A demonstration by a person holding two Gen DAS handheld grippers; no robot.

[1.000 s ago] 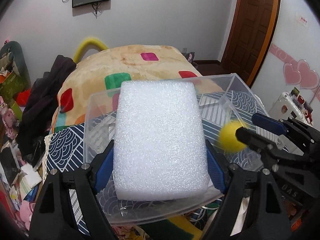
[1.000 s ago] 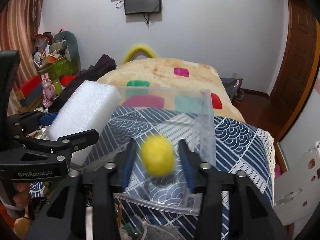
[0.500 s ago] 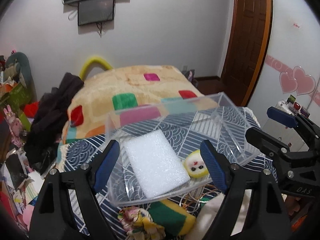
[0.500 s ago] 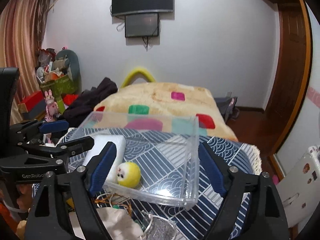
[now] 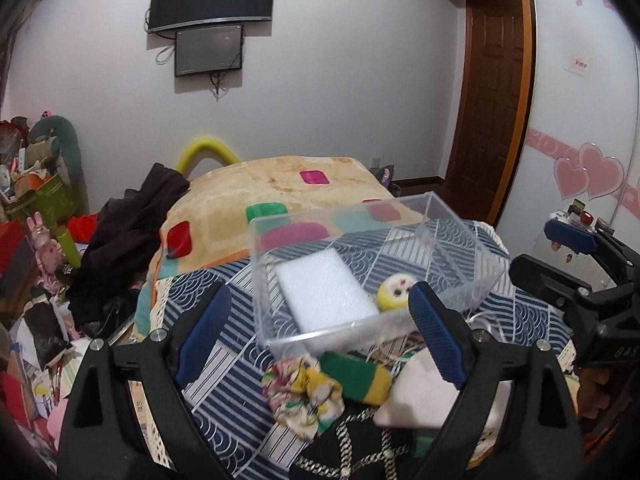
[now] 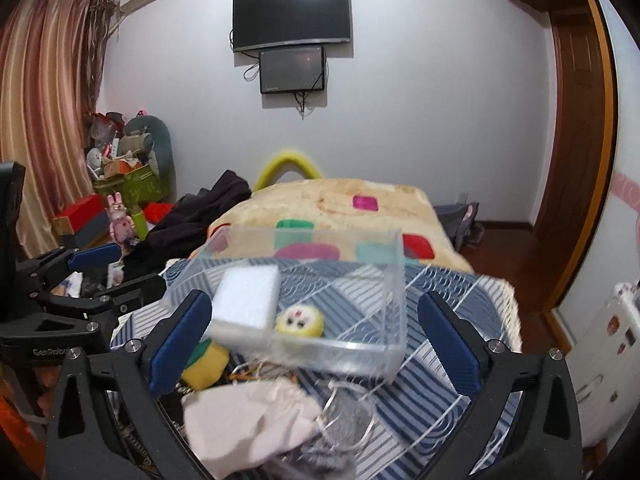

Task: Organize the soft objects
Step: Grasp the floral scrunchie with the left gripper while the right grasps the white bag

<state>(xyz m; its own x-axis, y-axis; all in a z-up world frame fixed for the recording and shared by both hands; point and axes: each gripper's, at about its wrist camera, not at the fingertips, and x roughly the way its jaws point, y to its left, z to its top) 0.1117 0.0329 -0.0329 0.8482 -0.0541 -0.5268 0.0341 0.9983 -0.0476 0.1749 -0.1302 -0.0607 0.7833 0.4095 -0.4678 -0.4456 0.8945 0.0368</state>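
Both the left gripper (image 5: 320, 332) and the right gripper (image 6: 314, 340) stood with jaws wide apart, empty. The foam block (image 5: 326, 290) and yellow ball (image 5: 394, 290) lay in the clear box (image 5: 460, 280) at frame centre. Next pick, judged: the scrunchie (image 5: 304, 392) at lower centre; approach squarely, close gently.

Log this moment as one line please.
left tongs: open | right tongs: open | foam block, yellow ball: in clear box
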